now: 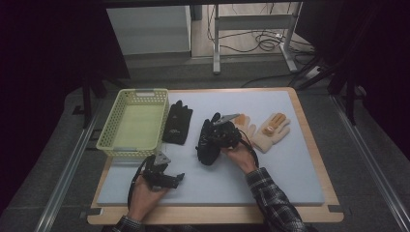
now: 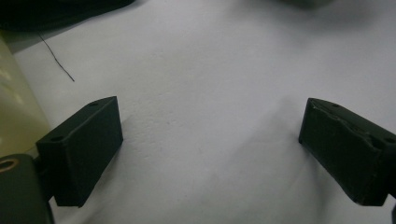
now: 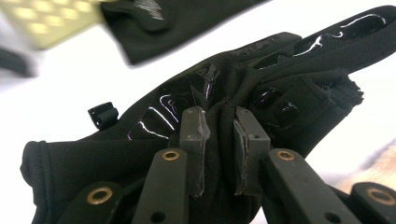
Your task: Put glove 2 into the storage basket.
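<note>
Black glove [image 3: 196, 140] pinched, mid-mat [image 1: 290, 179], by right gripper [image 3: 219, 140]

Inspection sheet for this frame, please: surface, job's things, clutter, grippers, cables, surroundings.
Surface: pale mat on a wooden board.
Job's things: black glove pinched mid-palm; second black glove flat beside the yellow basket; two tan gloves to the right.
Clutter: nothing seen.
Grippers: right gripper shut on the glove; left gripper open, jaws wide over bare mat.
Cables: one trails from each gripper; more on the floor.
Surroundings: dark, metal table legs behind.
</note>
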Demonstrator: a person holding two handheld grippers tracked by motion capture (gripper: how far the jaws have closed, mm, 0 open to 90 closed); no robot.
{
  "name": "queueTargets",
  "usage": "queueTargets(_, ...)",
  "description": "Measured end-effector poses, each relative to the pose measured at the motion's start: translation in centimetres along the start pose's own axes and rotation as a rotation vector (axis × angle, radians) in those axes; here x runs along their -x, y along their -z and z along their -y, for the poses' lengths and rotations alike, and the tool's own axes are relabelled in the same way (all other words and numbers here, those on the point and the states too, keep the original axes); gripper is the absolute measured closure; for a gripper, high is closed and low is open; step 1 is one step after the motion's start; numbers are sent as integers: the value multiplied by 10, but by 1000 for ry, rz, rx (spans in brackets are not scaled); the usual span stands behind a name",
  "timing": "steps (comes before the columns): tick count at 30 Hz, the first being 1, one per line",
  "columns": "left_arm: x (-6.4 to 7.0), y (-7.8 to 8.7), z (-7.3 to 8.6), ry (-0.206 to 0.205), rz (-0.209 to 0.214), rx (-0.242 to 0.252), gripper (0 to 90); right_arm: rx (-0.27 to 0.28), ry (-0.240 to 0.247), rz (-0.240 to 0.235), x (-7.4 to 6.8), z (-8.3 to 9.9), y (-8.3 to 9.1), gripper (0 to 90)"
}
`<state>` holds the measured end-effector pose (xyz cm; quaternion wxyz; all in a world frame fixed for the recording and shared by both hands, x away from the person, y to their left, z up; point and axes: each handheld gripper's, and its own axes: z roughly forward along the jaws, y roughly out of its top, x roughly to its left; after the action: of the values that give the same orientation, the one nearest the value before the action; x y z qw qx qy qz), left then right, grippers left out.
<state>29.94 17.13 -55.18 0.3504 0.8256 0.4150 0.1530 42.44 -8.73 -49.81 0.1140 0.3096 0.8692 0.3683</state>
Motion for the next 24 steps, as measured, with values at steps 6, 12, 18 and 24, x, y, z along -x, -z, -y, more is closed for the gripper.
queueTargets(6, 0, 0, 0, 0, 0, 2, 63, 17, 65, -34, -24, 6, 26, 748)
queueTargets(12, 0, 0, 0, 1, 1, 3, 64, -2, 99, -72, -51, 27, 37, 744)
queueTargets(18, 0, 0, 0, 6, 1, 6, 63, -39, 100, -86, -64, 48, 28, 696)
queueTargets(24, 0, 0, 0, 0, 0, 2, 64, 5, 57, -96, -54, 45, 33, 508)
